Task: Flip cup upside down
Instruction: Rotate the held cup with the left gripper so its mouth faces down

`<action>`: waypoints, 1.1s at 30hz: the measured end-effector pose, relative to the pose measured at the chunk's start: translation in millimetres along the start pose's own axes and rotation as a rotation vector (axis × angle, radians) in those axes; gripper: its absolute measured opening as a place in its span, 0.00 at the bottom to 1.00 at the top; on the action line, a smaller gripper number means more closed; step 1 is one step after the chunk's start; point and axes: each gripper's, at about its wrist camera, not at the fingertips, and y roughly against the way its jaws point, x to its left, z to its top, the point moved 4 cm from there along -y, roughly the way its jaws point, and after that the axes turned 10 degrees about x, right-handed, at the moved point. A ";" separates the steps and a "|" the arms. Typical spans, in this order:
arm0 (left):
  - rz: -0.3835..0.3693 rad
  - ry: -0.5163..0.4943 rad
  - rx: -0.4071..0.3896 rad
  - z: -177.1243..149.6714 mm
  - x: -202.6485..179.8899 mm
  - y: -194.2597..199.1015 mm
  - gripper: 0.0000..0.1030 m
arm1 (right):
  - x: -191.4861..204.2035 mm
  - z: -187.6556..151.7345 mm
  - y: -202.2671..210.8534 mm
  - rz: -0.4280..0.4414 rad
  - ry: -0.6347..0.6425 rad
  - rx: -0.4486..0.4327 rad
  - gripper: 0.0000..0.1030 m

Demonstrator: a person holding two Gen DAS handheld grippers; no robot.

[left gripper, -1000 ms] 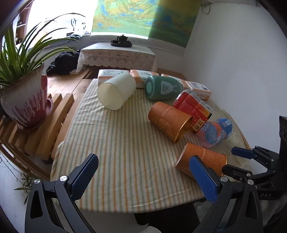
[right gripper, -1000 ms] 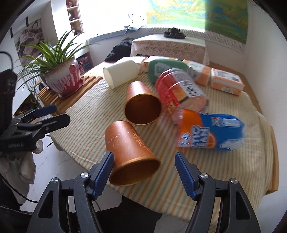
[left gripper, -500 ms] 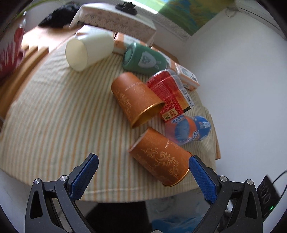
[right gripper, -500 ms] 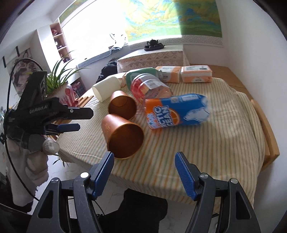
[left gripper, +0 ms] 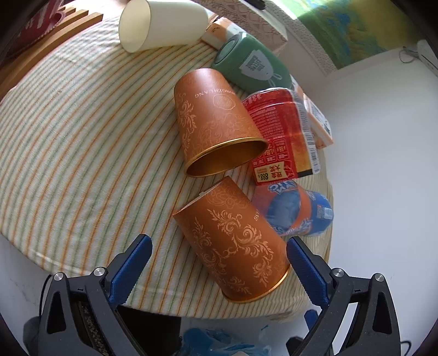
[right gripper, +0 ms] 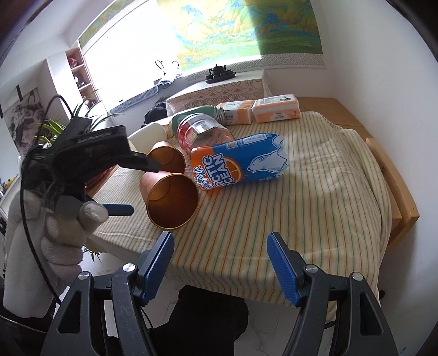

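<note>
Two orange paper cups lie on their sides on the striped desk, the near cup [left gripper: 235, 246] at lower centre of the left view and the far cup [left gripper: 216, 120] above it, plus one cream cup [left gripper: 161, 24] at upper left. One green bottle [left gripper: 251, 65], one red jar [left gripper: 279, 128] and one blue-and-orange bottle [right gripper: 238, 163] lie beside them. Two orange tissue packs [right gripper: 276, 112] sit at the upper middle of the right view.

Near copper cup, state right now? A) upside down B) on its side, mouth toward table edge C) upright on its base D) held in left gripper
B: the near copper cup lies on its side between the open fingers of the left gripper, untouched, rim toward the table edge.
</note>
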 end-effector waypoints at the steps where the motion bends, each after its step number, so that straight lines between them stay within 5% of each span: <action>1: 0.006 0.015 0.000 1.0 0.2 -4.4 0.96 | -1.7 -1.5 1.2 0.002 -0.003 -0.002 0.65; 13: -0.070 0.058 -0.009 2.6 -5.3 -27.7 0.77 | -20.2 -8.5 -2.6 0.008 -0.035 0.004 0.65; 20: -0.088 0.032 0.011 -0.7 -9.8 -19.7 0.76 | -17.4 -9.0 -4.3 0.013 -0.034 0.006 0.65; 33: 0.039 -0.174 0.062 -0.5 -10.7 -6.0 0.76 | -0.4 -5.6 -3.3 -0.139 0.019 -0.048 0.65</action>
